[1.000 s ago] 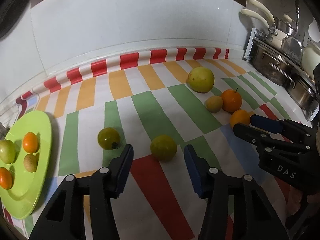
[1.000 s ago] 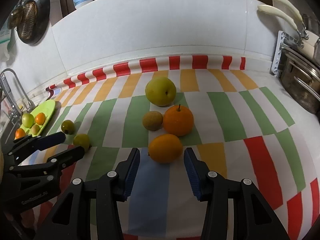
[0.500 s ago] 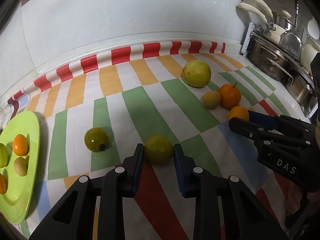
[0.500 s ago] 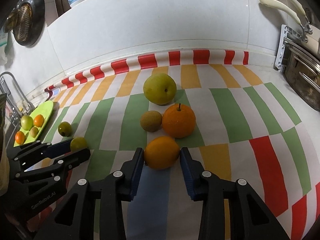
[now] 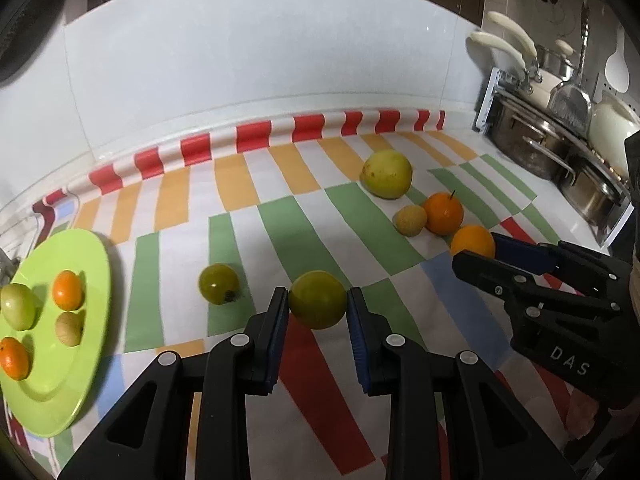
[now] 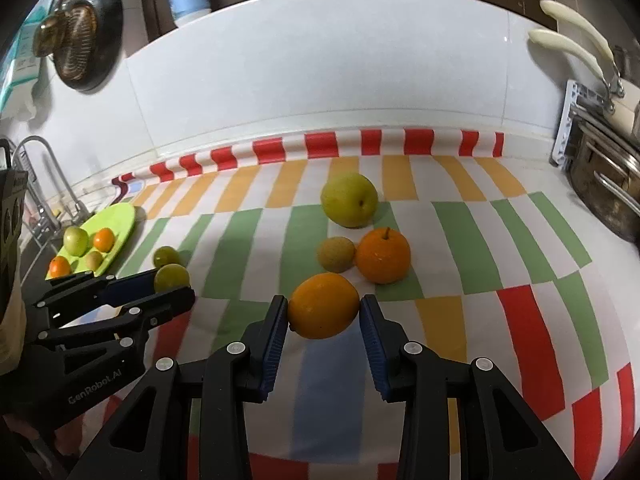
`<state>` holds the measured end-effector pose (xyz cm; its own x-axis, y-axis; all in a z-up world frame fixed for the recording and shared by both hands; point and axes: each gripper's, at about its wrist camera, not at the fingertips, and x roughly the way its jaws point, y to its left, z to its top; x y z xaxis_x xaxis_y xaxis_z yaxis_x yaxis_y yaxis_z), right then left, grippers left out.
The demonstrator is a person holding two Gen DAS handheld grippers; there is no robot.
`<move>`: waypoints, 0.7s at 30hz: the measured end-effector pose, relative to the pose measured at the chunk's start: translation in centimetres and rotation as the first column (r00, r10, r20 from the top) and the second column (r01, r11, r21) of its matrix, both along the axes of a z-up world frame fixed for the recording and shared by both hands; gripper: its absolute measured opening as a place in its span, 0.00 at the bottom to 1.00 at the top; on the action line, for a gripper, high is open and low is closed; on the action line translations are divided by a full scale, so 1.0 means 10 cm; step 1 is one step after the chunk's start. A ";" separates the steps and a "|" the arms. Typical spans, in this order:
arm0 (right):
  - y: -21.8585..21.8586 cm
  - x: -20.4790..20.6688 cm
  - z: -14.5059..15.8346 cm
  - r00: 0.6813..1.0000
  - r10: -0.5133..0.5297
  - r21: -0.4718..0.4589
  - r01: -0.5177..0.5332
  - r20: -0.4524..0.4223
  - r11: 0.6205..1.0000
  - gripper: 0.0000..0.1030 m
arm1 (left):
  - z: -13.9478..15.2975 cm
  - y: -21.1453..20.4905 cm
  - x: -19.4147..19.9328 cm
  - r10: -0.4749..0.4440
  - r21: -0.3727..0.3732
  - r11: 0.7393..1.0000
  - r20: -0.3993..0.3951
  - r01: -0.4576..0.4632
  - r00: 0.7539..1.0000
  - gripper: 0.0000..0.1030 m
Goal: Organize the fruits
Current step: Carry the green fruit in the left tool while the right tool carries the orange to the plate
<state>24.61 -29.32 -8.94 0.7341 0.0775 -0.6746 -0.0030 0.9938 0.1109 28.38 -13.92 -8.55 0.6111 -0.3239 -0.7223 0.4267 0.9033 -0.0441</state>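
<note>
Green plate [image 5: 48, 396]; red, orange, green striped cloth [image 5: 296, 236]; orange fruit [image 6: 323, 305].

White letters "DAS" stand on the black body of the right gripper [image 5: 496, 254]. The left gripper [image 6: 172, 282] carries "GenRobot.AI" on its body. No other text is legible.

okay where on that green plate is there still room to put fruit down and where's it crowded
The green plate is crowded along its far-left side: a green fruit, two small oranges and a brown fruit cluster there. Its near end, toward the camera, and its right rim are bare. The cloth between the plate and the pear is open too.
</note>
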 end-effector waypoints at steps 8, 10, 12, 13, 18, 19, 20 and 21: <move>0.17 -0.16 0.20 0.998 0.042 -0.005 -0.041 0.047 0.999 0.37 | 0.20 0.19 -0.22 0.039 -0.021 0.999 0.042 -0.038 0.998 0.29; 0.23 -0.20 0.25 0.997 0.053 -0.009 -0.053 0.060 0.999 0.37 | 0.24 0.25 -0.28 0.049 -0.025 0.999 0.050 -0.048 0.998 0.29; 0.29 -0.25 0.30 0.995 0.066 -0.011 -0.065 0.072 0.998 0.37 | 0.28 0.31 -0.35 0.063 -0.030 0.998 0.061 -0.061 0.996 0.29; 0.31 -0.27 0.32 0.995 0.071 -0.011 -0.070 0.076 0.997 0.37 | 0.29 0.34 -0.38 0.069 -0.032 0.997 0.066 -0.067 0.995 0.29; 0.45 -0.38 0.41 0.990 0.102 -0.019 -0.100 0.098 0.995 0.37 | 0.37 0.48 -0.54 0.101 -0.038 0.994 0.088 -0.098 0.991 0.29; 0.48 -0.40 0.42 0.989 0.108 -0.022 -0.107 0.102 0.994 0.37 | 0.39 0.52 -0.57 0.107 -0.039 0.994 0.092 -0.103 0.990 0.29; 0.50 -0.41 0.44 0.988 0.114 -0.023 -0.112 0.105 0.993 0.37 | 0.41 0.55 -0.59 0.112 -0.042 0.993 0.096 -0.108 0.989 0.29; 0.54 -0.42 0.45 0.987 0.119 -0.023 -0.117 0.108 0.993 0.37 | 0.43 0.60 -0.62 0.120 -0.045 0.992 0.100 -0.116 0.988 0.29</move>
